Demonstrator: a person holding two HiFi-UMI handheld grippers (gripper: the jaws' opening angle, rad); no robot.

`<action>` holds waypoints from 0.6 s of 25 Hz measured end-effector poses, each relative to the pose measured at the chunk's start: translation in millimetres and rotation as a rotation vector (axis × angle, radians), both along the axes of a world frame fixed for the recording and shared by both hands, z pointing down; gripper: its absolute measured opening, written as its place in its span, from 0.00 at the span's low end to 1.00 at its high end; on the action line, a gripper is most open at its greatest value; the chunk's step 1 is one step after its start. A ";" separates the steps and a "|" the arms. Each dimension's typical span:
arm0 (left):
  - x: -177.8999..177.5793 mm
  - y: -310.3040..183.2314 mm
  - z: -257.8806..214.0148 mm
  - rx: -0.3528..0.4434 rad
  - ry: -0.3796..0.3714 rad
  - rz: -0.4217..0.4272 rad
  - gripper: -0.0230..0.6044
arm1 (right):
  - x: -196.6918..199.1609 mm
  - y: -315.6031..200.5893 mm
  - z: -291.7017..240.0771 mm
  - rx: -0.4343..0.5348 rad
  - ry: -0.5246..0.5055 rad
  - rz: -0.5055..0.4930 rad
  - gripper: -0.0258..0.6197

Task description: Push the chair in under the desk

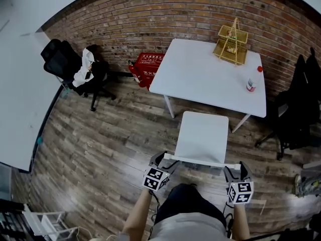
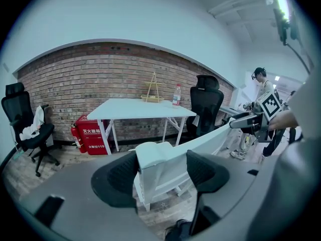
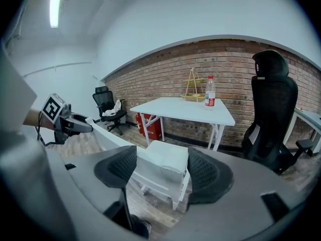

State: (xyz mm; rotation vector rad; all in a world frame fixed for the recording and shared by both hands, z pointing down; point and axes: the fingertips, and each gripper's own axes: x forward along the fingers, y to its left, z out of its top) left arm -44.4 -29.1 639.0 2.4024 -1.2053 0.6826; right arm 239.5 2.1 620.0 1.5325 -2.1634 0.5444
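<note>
Room: brick wall (image 1: pixel 150 14) at the back, wood-plank floor (image 1: pixel 100 144), and a white bench (image 1: pixel 200 79) standing out from the wall.
Hard to see: the white chair (image 1: pixel 202 134) hides its own legs under the seat in the head view, and the claw views only catch bits of them. Can't tell if the seat's front lip is under the bench edge or just meets it. The person's body cuts off the bottom of the head view.
Chair: square to the bench's near edge, between the two front bench legs (image 1: pixel 169 107). Seat front is right at that edge, and most of the seat is out over open floor.
Left claw: the left claw (image 2: pixel 160 172) is clenched on the left end of the chair back, pads pressed on both sides of the white upright.
Right claw: the right claw (image 3: pixel 161 172) has the same grip on the right end of the back.
On the bench: a yellow wire rack (image 1: pixel 231 45) and a red-capped bottle (image 1: pixel 252 84), both toward the far right side, well apart from the chair.
Room to move: bare floor on both sides of the chair, with a gap between the seat and each bench leg.
Neighbours: the right office chair (image 1: pixel 293 119) is near the bench's right end, half lost in the dark corner. The left office chair (image 1: pixel 75 69), with a white cloth on it, is well off by the wall. A red box (image 1: pixel 148 69) sits just beside the bench's left corner.
</note>
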 end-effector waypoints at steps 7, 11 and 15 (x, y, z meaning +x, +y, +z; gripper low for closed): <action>-3.3 -10.7 0.5 0.003 -0.002 0.003 0.54 | -4.0 -9.7 -0.1 -0.006 0.003 0.004 0.53; -4.8 -19.8 2.5 -0.002 -0.002 0.007 0.54 | -5.3 -18.6 2.3 -0.011 0.006 0.011 0.53; -3.6 -32.4 2.6 -0.001 0.000 0.012 0.54 | -4.1 -30.1 2.8 -0.012 0.005 0.017 0.53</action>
